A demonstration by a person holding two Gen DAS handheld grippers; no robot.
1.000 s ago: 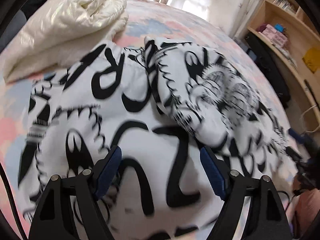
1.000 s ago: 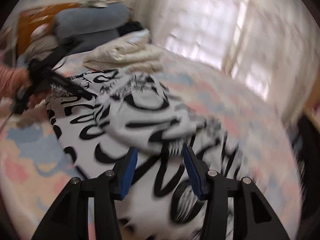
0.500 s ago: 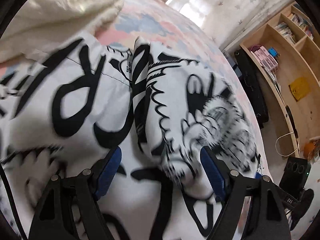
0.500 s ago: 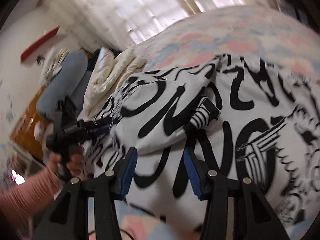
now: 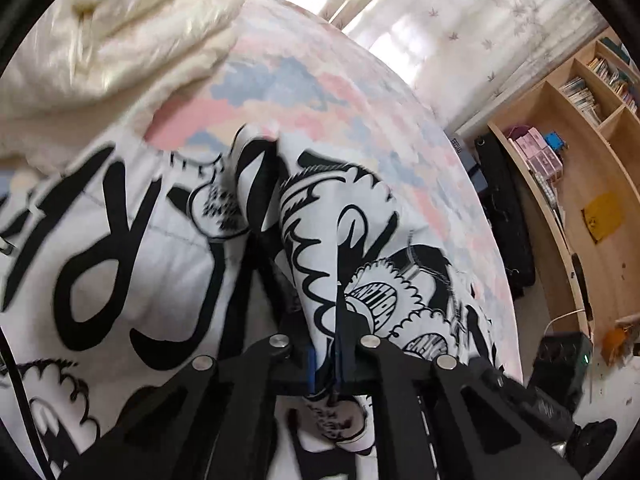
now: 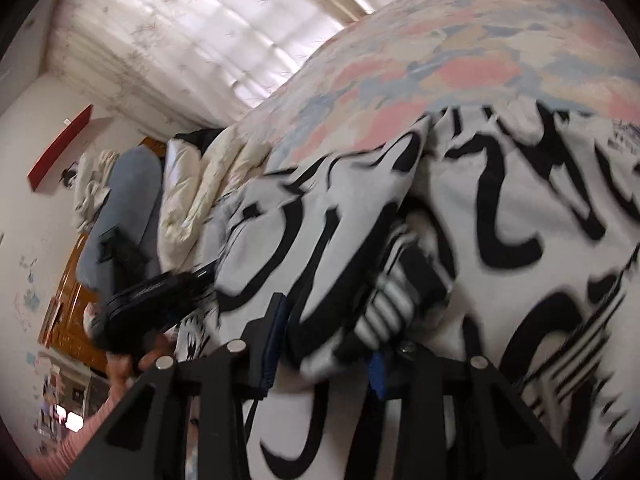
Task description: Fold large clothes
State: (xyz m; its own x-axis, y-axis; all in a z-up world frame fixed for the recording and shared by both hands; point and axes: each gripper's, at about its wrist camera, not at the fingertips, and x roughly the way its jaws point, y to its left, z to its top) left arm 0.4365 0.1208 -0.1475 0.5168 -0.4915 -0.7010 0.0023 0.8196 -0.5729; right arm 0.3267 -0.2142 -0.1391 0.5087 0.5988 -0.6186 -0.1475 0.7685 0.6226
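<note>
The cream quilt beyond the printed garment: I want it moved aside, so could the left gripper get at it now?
Probably not: the left gripper is shut on a fold of the garment, with the quilt lying beyond it.

Daylight comes through pale curtains [image 5: 492,28] printed with small leaves, hung across the window behind a bed covered by a pink, blue and cream bedspread [image 5: 320,92]. A cream quilt [image 5: 100,40] lies bunched at one end of the bed, beside a grey-blue pillow [image 6: 124,208]. A light wooden bookshelf [image 5: 580,128] with books and small boxes stands along one wall, and a red shelf [image 6: 60,148] hangs on a white wall.
</note>
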